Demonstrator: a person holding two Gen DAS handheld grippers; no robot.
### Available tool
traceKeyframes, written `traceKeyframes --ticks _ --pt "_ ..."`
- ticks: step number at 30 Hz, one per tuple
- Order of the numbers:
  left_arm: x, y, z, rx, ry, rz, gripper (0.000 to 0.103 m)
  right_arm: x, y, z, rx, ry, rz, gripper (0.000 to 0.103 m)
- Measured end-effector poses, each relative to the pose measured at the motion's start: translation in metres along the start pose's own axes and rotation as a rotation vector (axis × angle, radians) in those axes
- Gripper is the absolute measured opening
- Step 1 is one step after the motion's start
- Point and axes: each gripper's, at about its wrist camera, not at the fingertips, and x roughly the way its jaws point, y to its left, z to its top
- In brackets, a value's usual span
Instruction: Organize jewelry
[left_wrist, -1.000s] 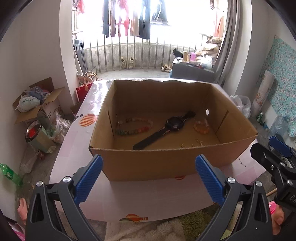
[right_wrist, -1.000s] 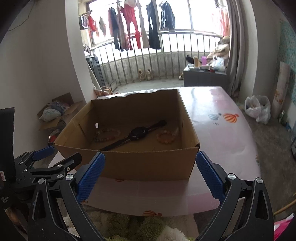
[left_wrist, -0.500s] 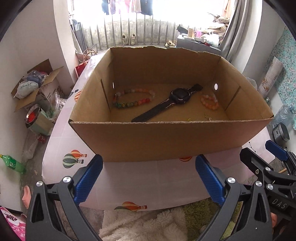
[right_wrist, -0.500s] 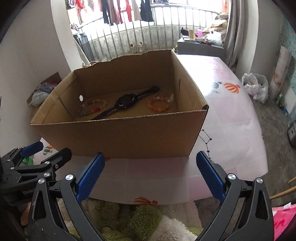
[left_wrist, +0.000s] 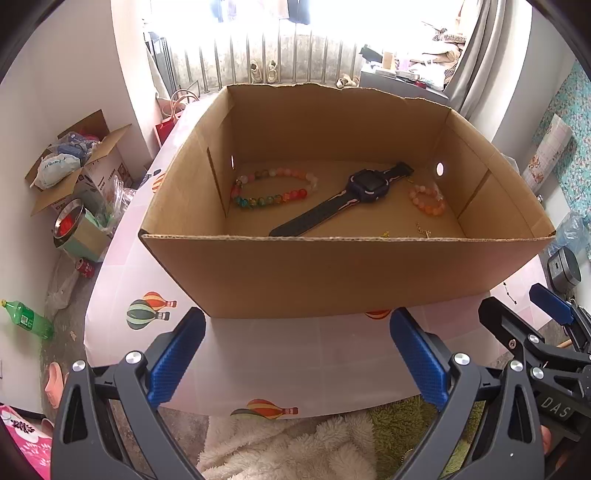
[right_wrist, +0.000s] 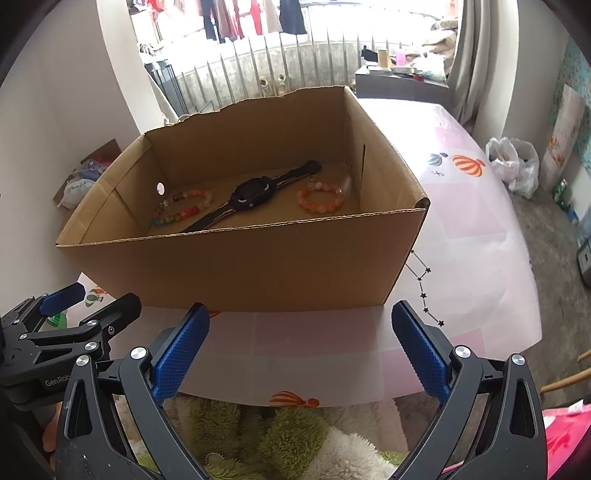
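Your left gripper and right gripper held before the box on the desk, fingers wide apart and empty, watch mid-box, multicolour bracelet left of it, orange bracelet right

Open brown corrugated-cardboard box: matt, torn back rim. Glossy pink balloon-print plastic tablecloth. Multicoloured glassy bead bracelet. Black matt rubbery-strap watch. Blue knurled plastic gripper pads. Fluffy green-white cloth.
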Motion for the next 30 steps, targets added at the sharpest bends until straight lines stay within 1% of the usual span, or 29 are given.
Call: traceKeyframes --ticks 15,30 --pt "-0.0029 0.0001 -0.0004 -0.003 -0.012 0.002 0.097 -0.0014 -0.0009 0.0014 0.008 0.003 0.007 0.095" --pt "-0.002 -0.0003 -0.0014 -0.004 -0.007 0.006 0.097 0.0007 -0.0016 0.0018 0.007 0.012 0.008 0.095"
